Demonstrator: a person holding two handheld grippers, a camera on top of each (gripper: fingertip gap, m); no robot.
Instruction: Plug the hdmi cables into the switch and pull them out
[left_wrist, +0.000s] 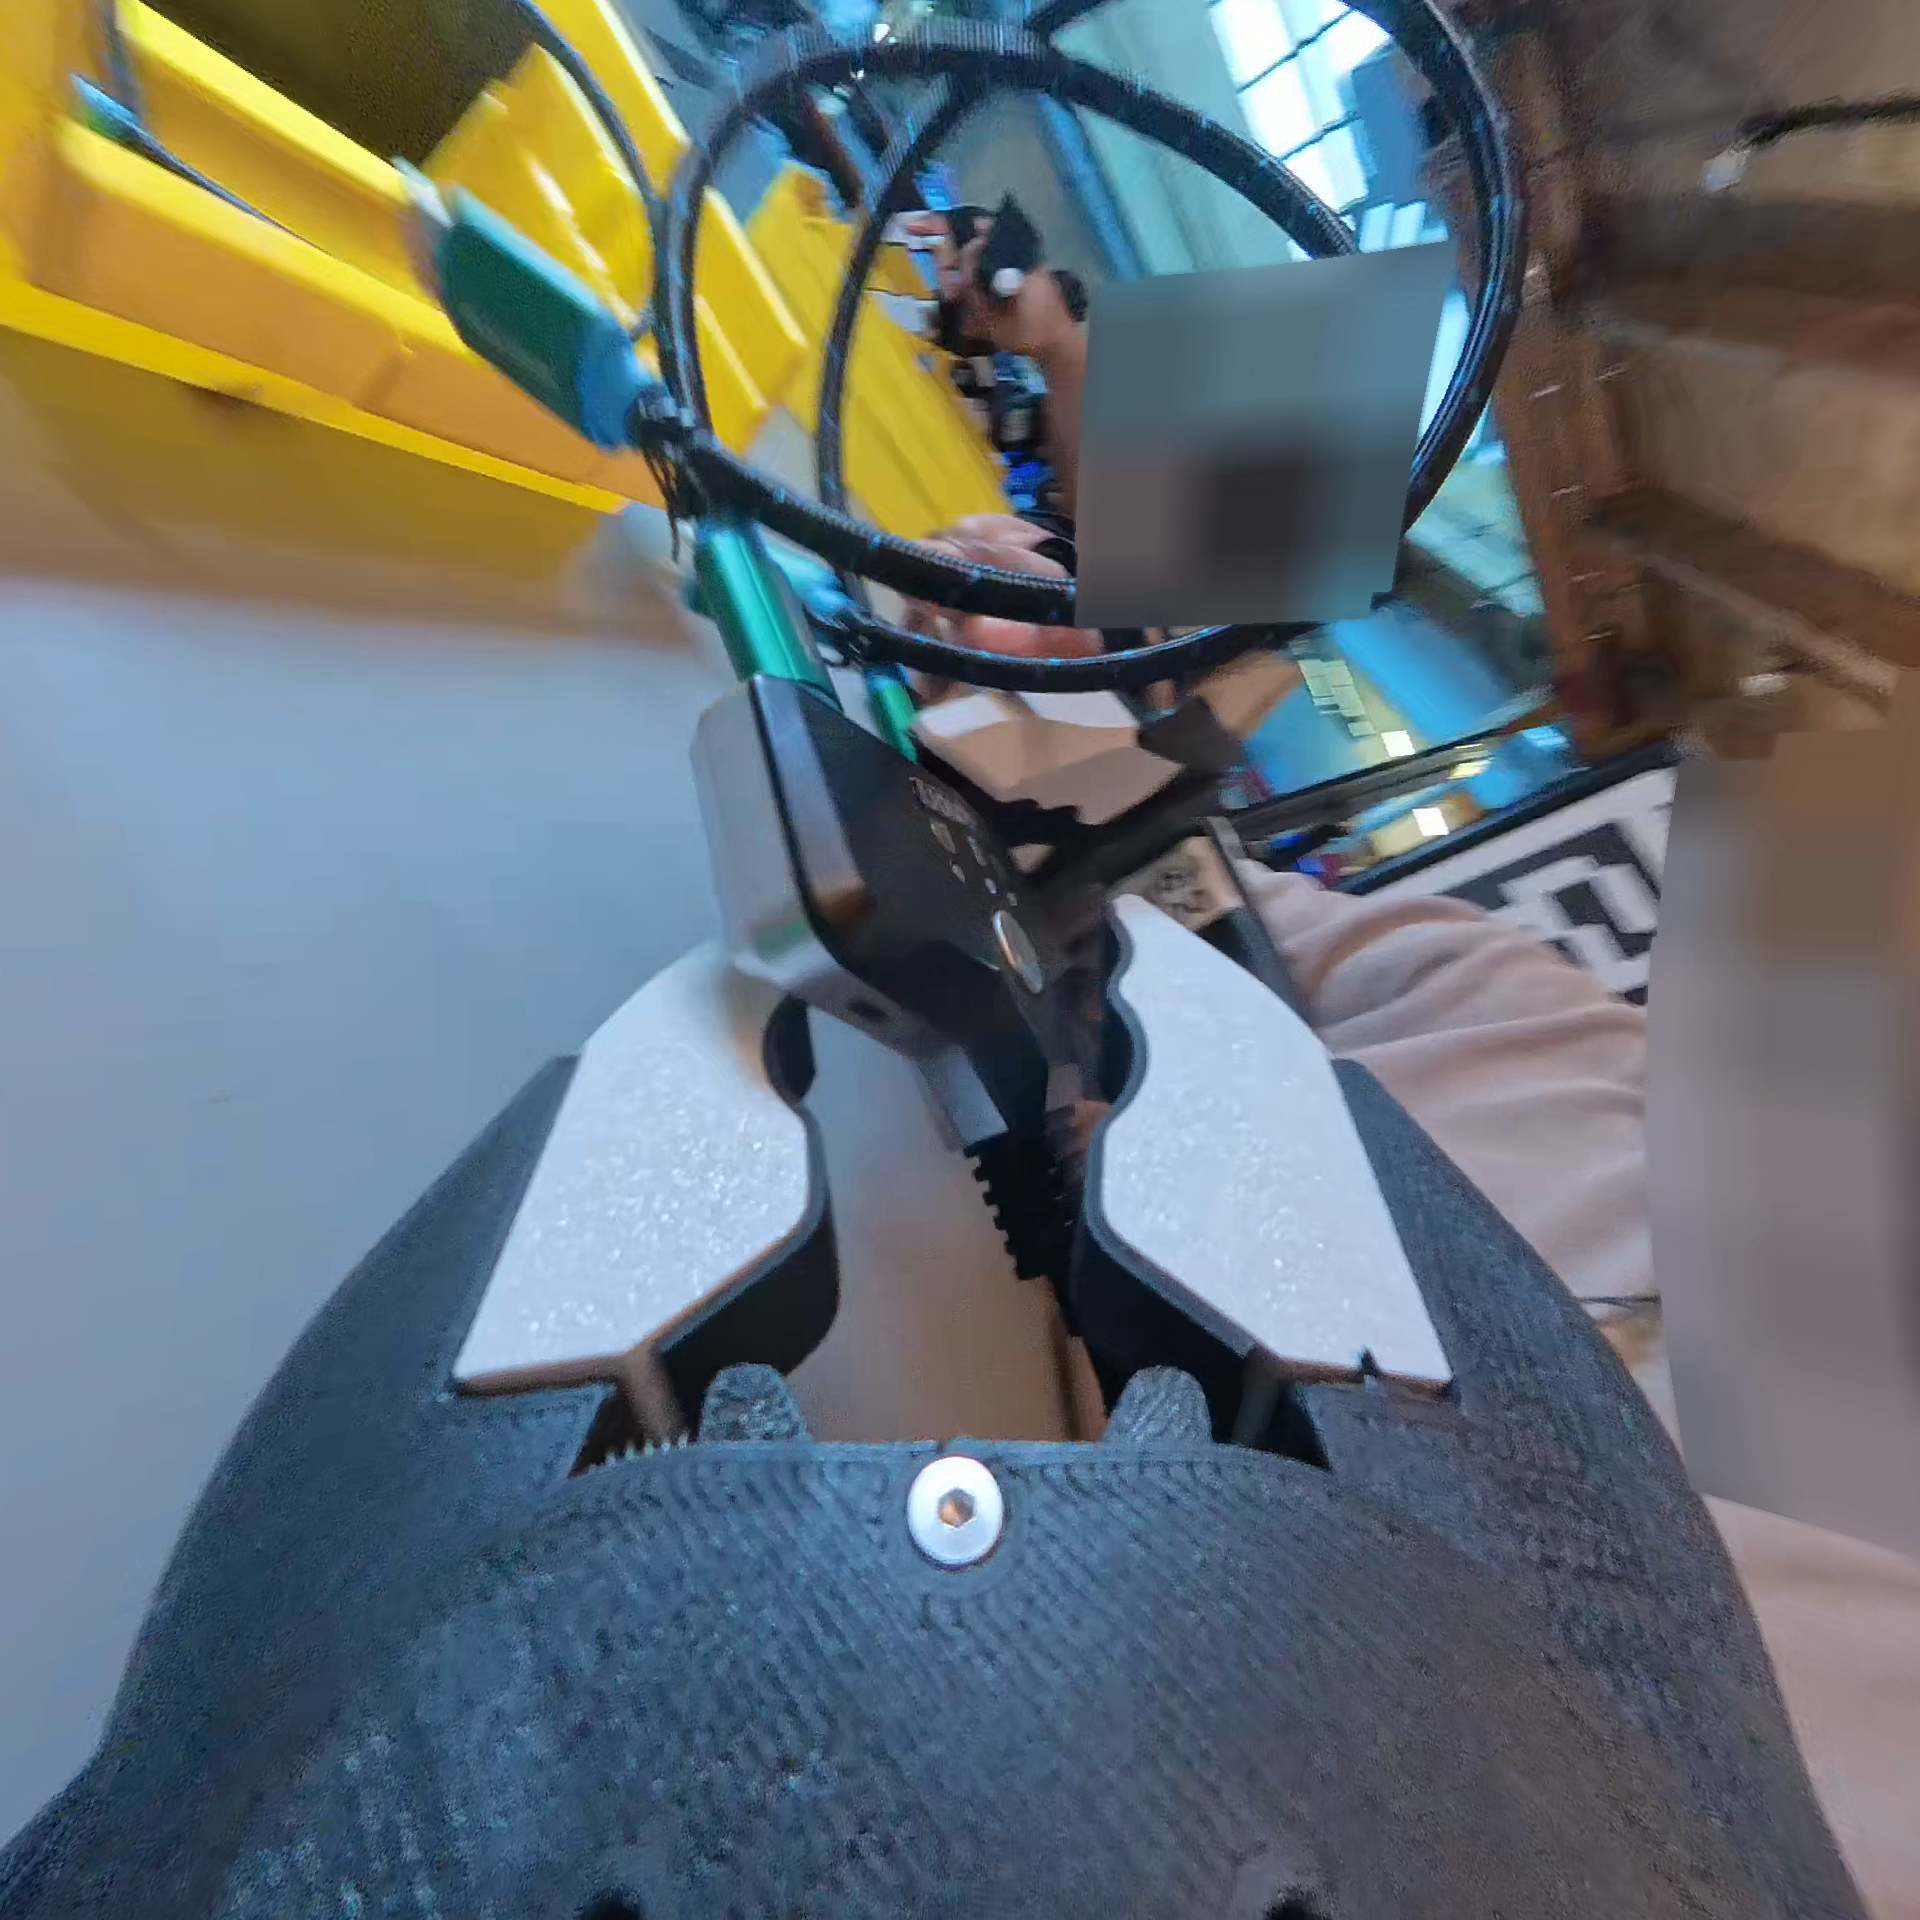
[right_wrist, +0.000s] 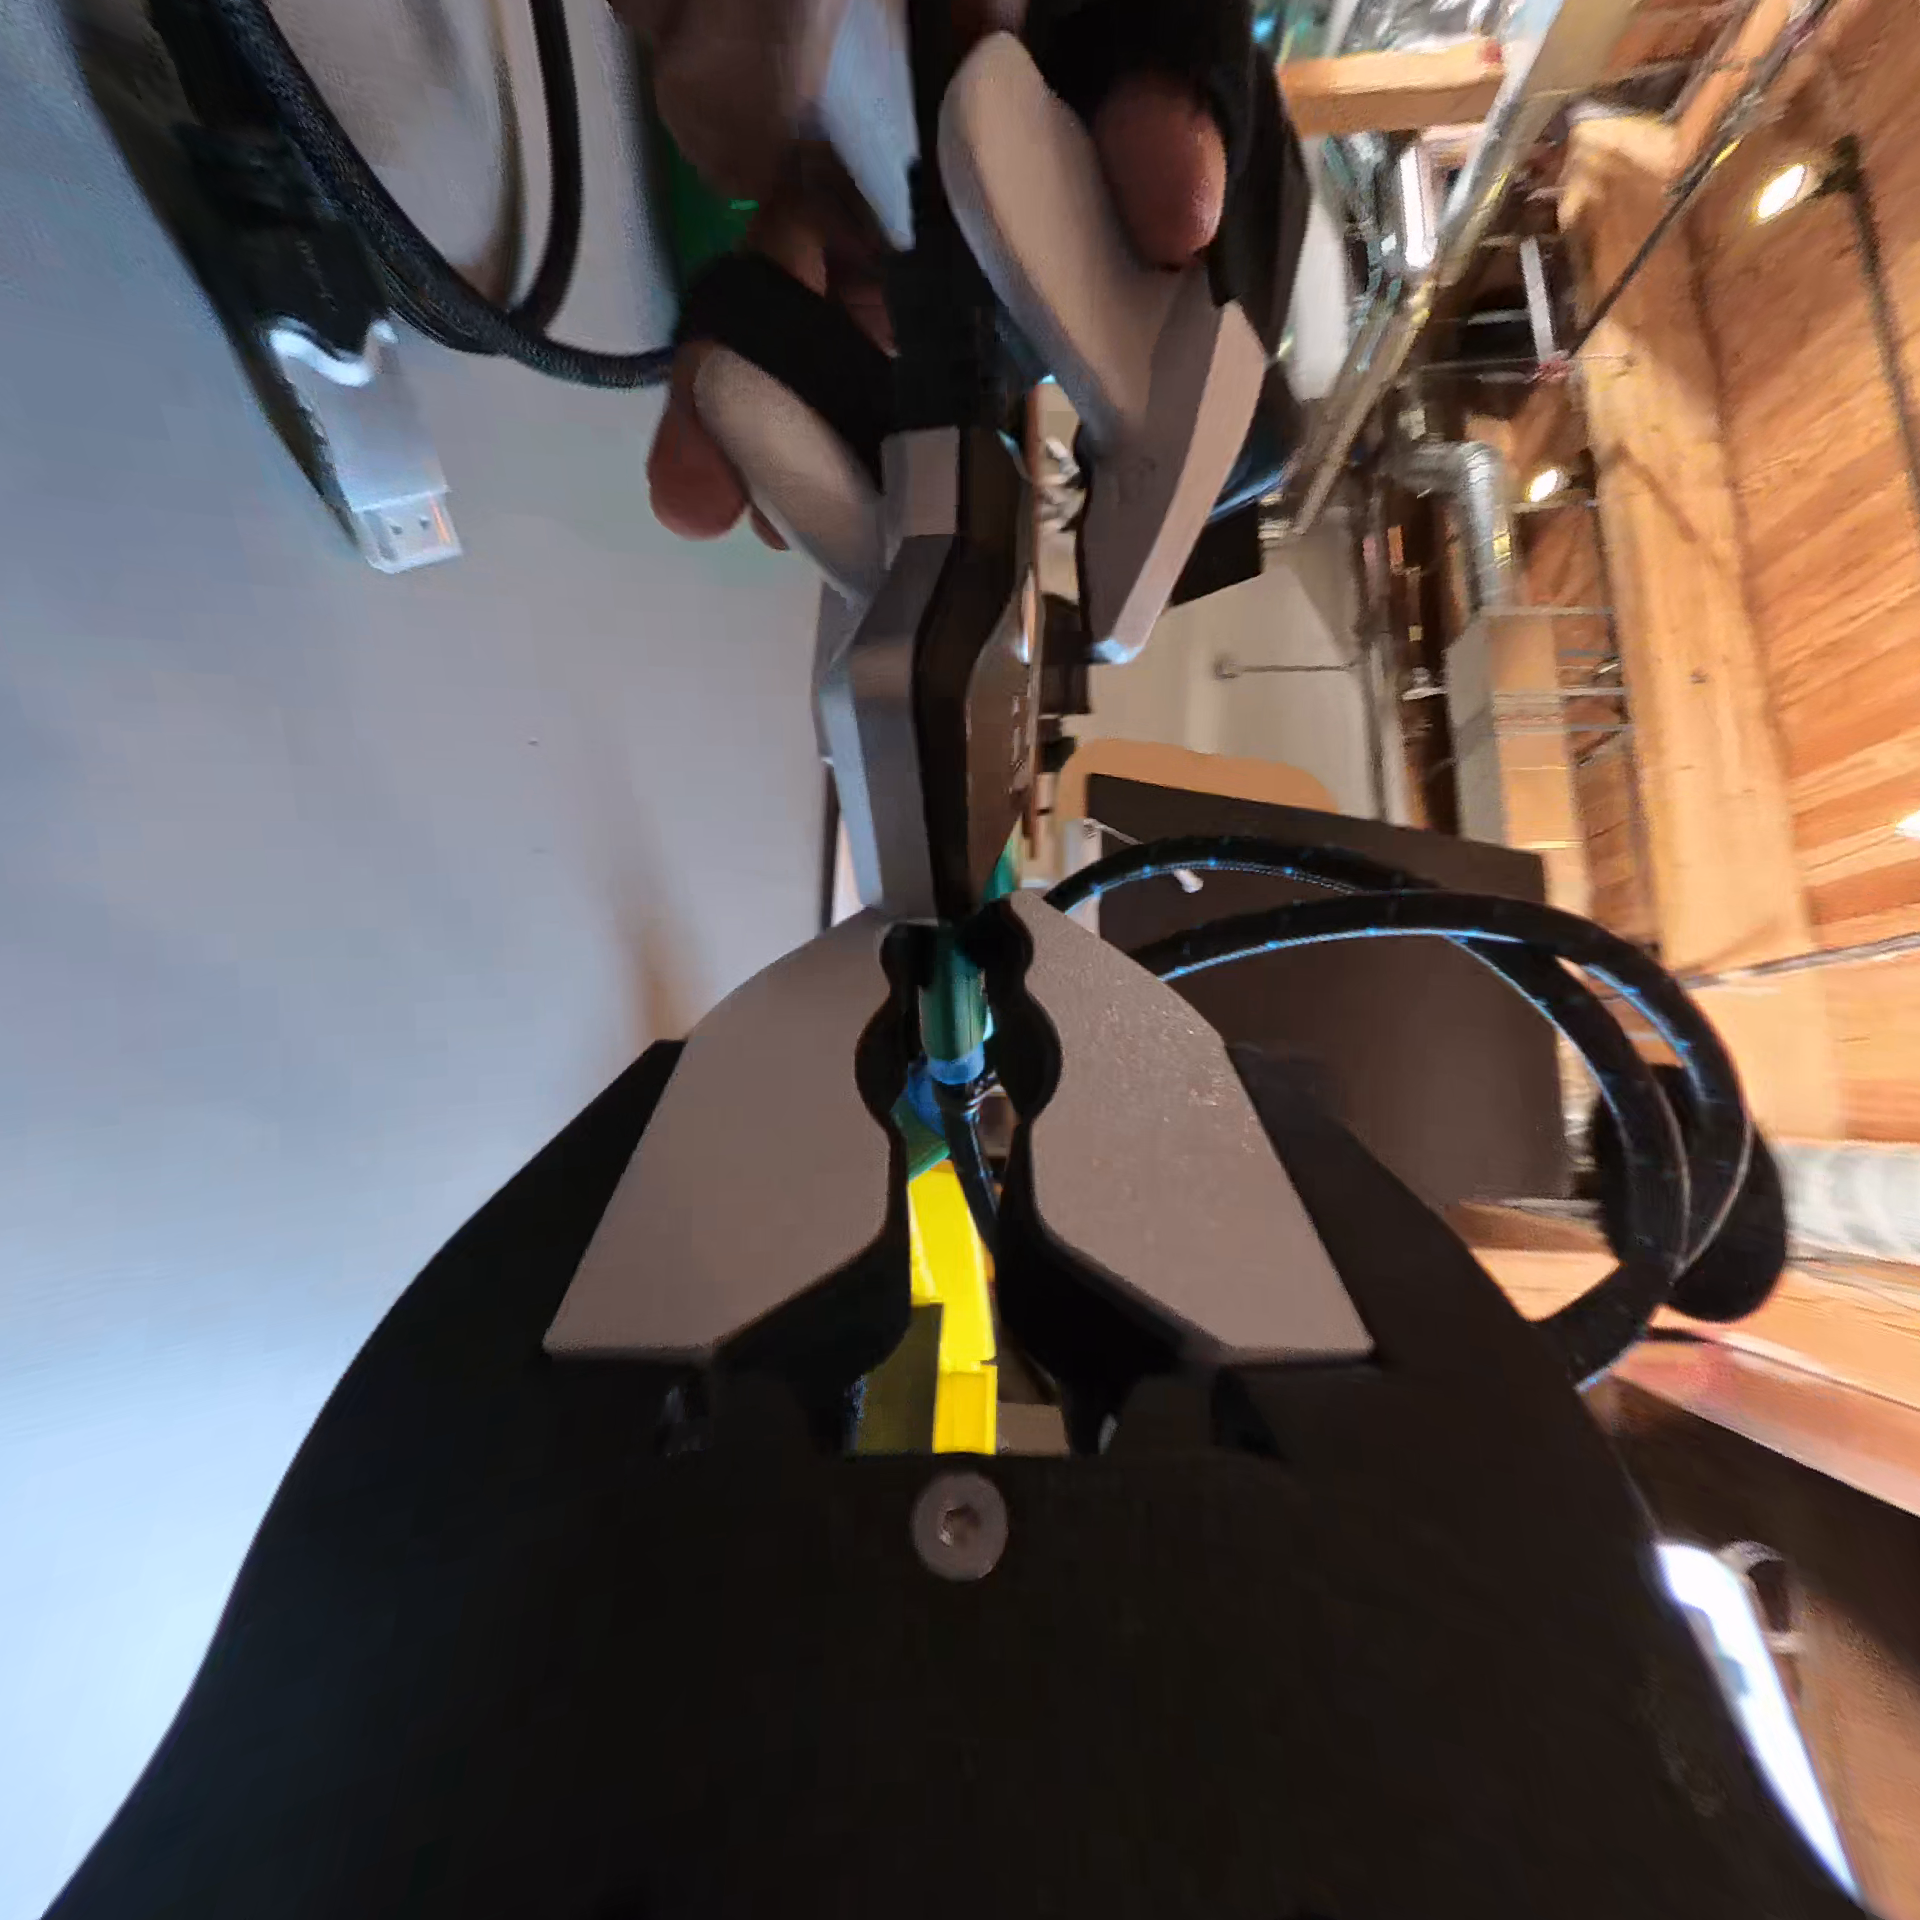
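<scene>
A: Where is the switch (left_wrist: 894, 883) right now?

B: Lifted off the tabletop (left_wrist: 260, 935), clamped between the pads of the left tool (left_wrist: 940, 997). It is a black and silver box, tilted, with a ribbed black lead leaving its near end between the fingers.

A: And the right tool (right_wrist: 951, 961)?

B: Narrowed around a green plug (right_wrist: 951, 1013) that meets the far edge of the switch. Whether the plug is fully seated in its port I cannot tell. Its black braided cable (right_wrist: 1507, 997) loops off to the right.

A: Other cables?

B: In the left wrist view a second green plug (left_wrist: 520, 312) hangs free above the switch, near a row of yellow bins (left_wrist: 260, 281), with braided cable coiled around it. A silver connector (right_wrist: 400, 488) on another black lead dangles at upper left in the right wrist view.

A: Any writing?

B: The black face of the switch carries small light printing and a round silver button, too blurred to make out. A black-and-white patterned marker (left_wrist: 1558, 894) sits behind the left tool.
</scene>
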